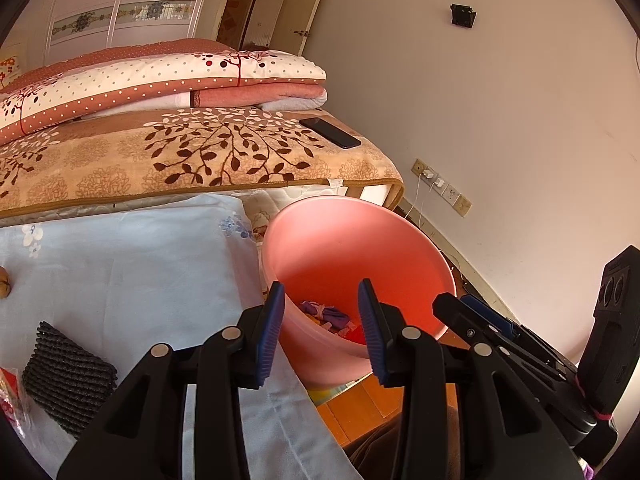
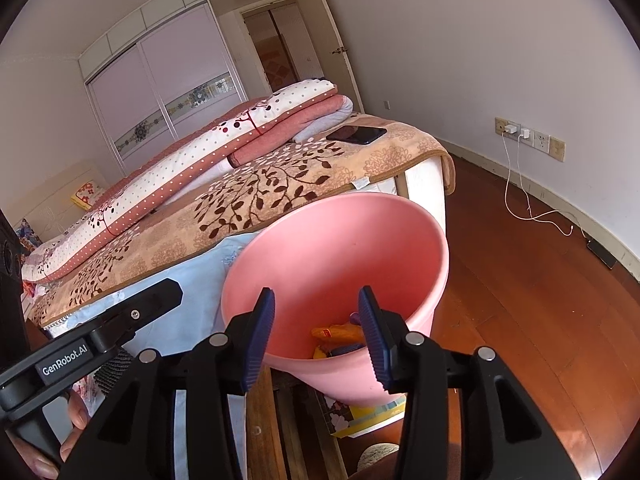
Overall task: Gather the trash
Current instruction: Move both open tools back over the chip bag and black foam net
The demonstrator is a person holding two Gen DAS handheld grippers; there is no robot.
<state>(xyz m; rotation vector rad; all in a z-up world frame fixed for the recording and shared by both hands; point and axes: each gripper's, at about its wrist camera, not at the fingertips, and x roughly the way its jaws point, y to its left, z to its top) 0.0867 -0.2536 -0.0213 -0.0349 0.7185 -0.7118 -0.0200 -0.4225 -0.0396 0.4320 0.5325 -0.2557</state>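
**Both tools open over the pink bin**

Your left tool [image 1: 320,332] hangs over the near rim of the pink bin [image 1: 352,240] with its blue pads apart and nothing between them. Your right tool [image 2: 316,336] sits over the same bin from the other side, jaws likewise spread and empty.

The trash [image 1: 324,314] lies at the bottom of the bin: a purple crumpled piece with yellow and red scraps beside it in the left wrist view, and yellow wrappers [image 2: 340,334] in the right wrist view. The bin stands just beside the bed, against the pale blue sheet [image 1: 120,264].

On that sheet, to your left, a dark ribbed pad [image 1: 68,372] lies near a red-and-clear wrapper [image 1: 10,392] at the picture's edge. A black phone [image 1: 330,133] rests on the leaf-patterned blanket [image 1: 180,160], well apart from the bin. White charger cables [image 2: 516,184] trail from the wall sockets onto the wooden floor [image 2: 520,300].
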